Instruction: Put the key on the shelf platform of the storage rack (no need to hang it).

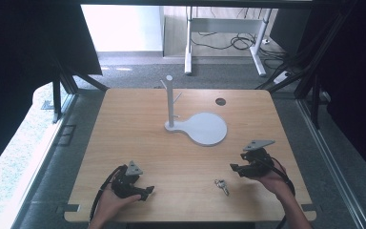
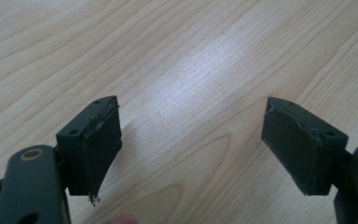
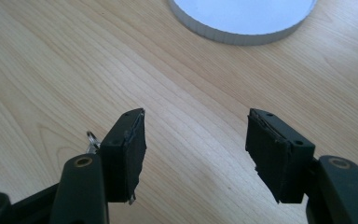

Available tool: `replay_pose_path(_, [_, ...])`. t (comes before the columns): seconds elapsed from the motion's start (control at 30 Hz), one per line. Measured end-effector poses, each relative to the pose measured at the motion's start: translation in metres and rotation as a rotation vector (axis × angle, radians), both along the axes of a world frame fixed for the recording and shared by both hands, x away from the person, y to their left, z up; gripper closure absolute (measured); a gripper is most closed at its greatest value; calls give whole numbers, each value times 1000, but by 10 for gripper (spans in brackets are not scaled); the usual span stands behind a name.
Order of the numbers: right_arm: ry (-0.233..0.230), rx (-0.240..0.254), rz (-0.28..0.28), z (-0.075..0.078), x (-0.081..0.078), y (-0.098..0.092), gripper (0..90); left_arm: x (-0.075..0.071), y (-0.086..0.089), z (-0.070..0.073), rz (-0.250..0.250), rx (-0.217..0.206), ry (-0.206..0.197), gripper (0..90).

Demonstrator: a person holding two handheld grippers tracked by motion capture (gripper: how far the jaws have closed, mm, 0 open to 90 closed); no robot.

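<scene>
A small metal key on a ring (image 1: 222, 185) lies on the wooden table near its front edge, between the two hands. In the right gripper view the key ring (image 3: 92, 139) peeks out beside the left jaw. A white stand (image 1: 169, 101) with pegs rises from a round white base plate (image 1: 205, 129) at the table's middle. My left gripper (image 1: 148, 192) rests open at the front left, nothing between its jaws (image 2: 191, 144). My right gripper (image 1: 234, 167) is open at the front right, just right of the key, jaws empty (image 3: 196, 149).
The wooden table (image 1: 138, 138) has a dark round hole (image 1: 220, 101) at the back right. Black frame struts stand at both sides. A desk frame with cables (image 1: 238, 40) stands on the floor beyond the table.
</scene>
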State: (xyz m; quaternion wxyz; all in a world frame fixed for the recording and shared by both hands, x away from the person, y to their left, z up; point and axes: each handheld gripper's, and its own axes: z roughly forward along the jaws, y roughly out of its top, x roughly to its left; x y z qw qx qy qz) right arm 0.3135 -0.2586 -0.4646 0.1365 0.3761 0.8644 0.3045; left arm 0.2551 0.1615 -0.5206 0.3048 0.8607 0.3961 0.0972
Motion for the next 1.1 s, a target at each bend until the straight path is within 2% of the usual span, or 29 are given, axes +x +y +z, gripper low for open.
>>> replay_pose_path(0.37, [19, -17, 53, 1, 1, 16, 409, -1, -1, 2, -10, -4, -3, 203])
replay_pose_path(0.6, [51, -41, 101, -4, 2, 29, 430, -1, 4, 4, -4, -6, -6, 203])
replay_pose_path(0.87, [111, -59, 131, -15, 3, 41, 459, 0, 5, 3, -6, -3, 2, 202])
replay_pose_path(1.1, [188, -73, 159, -24, 2, 47, 521, 0, 4, 2, -6, 0, 8, 200])
